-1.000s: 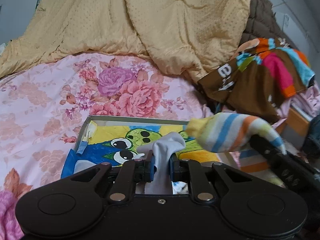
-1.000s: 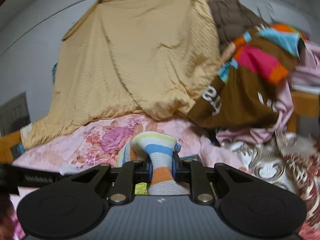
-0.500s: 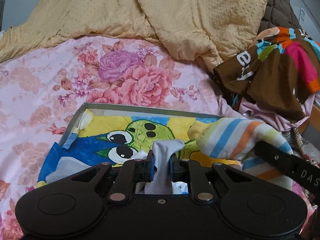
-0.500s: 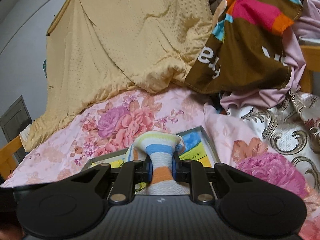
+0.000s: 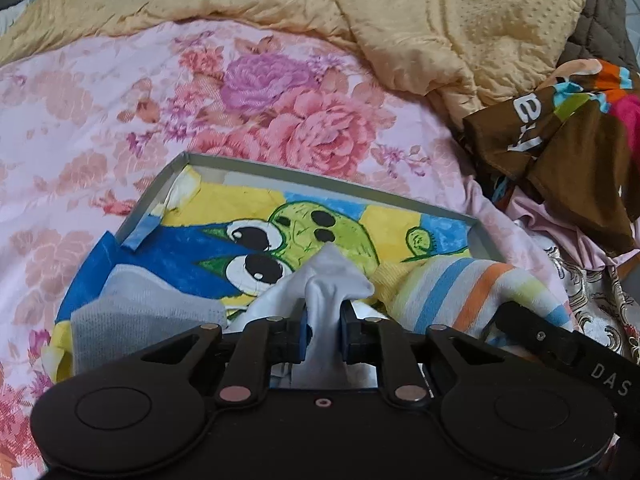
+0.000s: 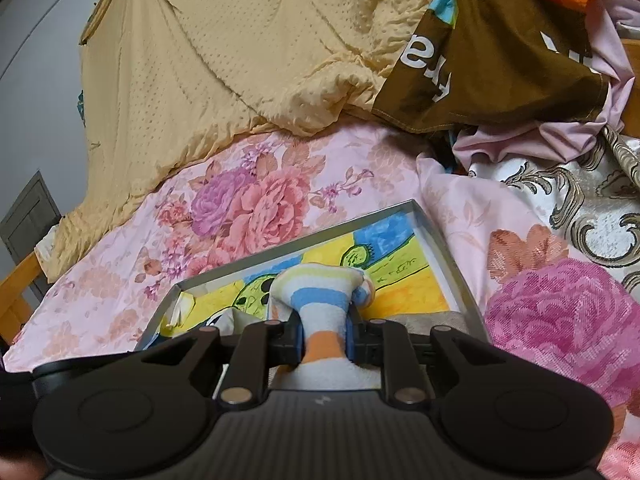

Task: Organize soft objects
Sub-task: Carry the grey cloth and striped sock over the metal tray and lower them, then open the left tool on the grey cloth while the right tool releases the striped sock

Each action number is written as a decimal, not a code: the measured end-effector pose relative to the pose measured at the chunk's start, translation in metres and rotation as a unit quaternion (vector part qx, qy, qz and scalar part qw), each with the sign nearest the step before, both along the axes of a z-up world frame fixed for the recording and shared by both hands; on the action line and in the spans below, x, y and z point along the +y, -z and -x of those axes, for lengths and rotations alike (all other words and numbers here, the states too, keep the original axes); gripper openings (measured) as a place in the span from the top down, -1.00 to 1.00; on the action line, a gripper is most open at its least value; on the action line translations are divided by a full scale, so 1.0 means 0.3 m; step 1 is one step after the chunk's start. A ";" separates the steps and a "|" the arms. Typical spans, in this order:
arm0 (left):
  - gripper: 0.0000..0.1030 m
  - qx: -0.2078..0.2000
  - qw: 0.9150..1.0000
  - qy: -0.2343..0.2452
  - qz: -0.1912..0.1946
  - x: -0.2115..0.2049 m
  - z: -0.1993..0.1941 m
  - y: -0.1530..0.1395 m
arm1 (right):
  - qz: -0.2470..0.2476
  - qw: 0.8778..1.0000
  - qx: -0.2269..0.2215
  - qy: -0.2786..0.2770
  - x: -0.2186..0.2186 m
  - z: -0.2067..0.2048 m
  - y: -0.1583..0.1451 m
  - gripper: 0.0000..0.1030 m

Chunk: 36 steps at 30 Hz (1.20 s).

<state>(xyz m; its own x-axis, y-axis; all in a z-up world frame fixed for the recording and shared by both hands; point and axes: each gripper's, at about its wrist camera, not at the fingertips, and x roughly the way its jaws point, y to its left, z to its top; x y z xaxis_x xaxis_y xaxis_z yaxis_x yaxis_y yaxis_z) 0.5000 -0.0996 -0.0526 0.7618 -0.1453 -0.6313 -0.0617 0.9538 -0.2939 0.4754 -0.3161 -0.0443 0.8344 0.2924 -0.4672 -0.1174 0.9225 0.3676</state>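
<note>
A shallow grey box (image 5: 332,179) lined with a cartoon drawing lies on the floral bedsheet; it also shows in the right wrist view (image 6: 440,240). My left gripper (image 5: 323,330) is shut on a white sock (image 5: 332,280) and holds it low over the box's near side. A grey sock (image 5: 152,308) lies in the box at the left. My right gripper (image 6: 325,330) is shut on a striped sock (image 6: 320,296), blue, orange and yellow, over the box's right part. The striped sock also shows in the left wrist view (image 5: 472,292).
A yellow blanket (image 5: 420,12) is heaped at the back of the bed. A brown multicoloured cloth (image 5: 572,140) and pink fabric lie to the right. A patterned cream cloth (image 6: 580,208) and wooden bed frame (image 6: 16,292) border the bed.
Both grippers have come down toward the box with their socks still held. The box now looks larger and closer in both views.
</note>
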 end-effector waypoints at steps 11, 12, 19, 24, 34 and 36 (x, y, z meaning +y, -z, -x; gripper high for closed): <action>0.55 0.028 0.999 -0.013 0.009 0.006 -0.009 0.020 | 0.010 1.000 0.019 -0.006 0.017 -0.015 0.014 0.36; 0.51 0.029 0.999 -0.015 0.008 0.005 -0.008 0.019 | 0.013 1.000 0.019 -0.007 0.019 -0.015 0.012 0.34; -0.05 0.020 0.999 -0.035 0.006 0.010 0.018 0.009 | 0.022 0.999 0.026 -0.001 0.005 -0.011 0.015 0.07; -0.24 0.025 0.999 -0.044 0.001 0.012 0.041 -0.001 | 0.023 0.999 0.024 0.001 -0.006 -0.002 0.002 -0.12; -0.41 0.016 0.999 -0.051 -0.012 0.022 0.097 -0.039 | 0.038 0.999 0.023 0.001 -0.022 0.032 -0.031 -0.50; -0.51 0.005 0.998 -0.054 -0.020 0.021 0.117 -0.059 | 0.044 0.999 0.020 0.003 -0.025 0.046 -0.042 -0.60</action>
